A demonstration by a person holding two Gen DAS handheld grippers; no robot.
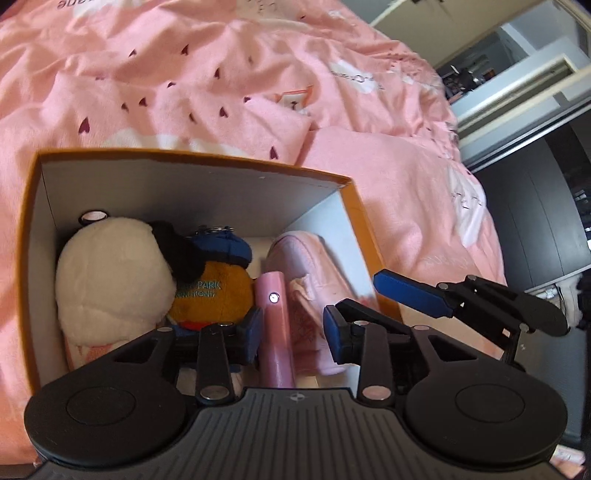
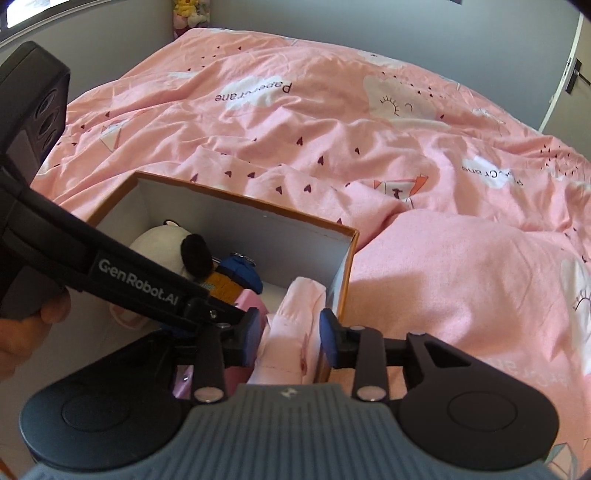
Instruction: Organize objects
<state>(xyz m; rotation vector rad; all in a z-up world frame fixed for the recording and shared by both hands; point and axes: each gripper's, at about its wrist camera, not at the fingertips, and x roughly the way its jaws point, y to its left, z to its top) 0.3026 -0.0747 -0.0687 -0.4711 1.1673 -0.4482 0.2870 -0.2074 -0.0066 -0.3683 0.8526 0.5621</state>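
An orange box with white inside (image 1: pixel 192 158) (image 2: pixel 347 258) sits on the pink bed. It holds a white plush (image 1: pixel 110 273) (image 2: pixel 159 240), an orange and blue plush (image 1: pixel 214 291) (image 2: pixel 236 277), a pink cylinder (image 1: pixel 275 325) and a pink folded cloth (image 1: pixel 314 273) (image 2: pixel 291 332). My left gripper (image 1: pixel 293 328) is open above the pink cylinder, which lies between its fingers. My right gripper (image 2: pixel 290 339) is open over the box's right end, its fingers either side of the pink cloth. The right gripper's fingers also show in the left wrist view (image 1: pixel 410 291).
The pink duvet (image 2: pixel 369 129) (image 1: pixel 184 74) with hearts and clouds covers the bed around the box. A raised fold of duvet (image 2: pixel 461 277) lies right of the box. Dark furniture (image 1: pixel 535 221) and a doorway stand beyond the bed's right edge. Plush toys (image 2: pixel 188 14) sit at the far corner.
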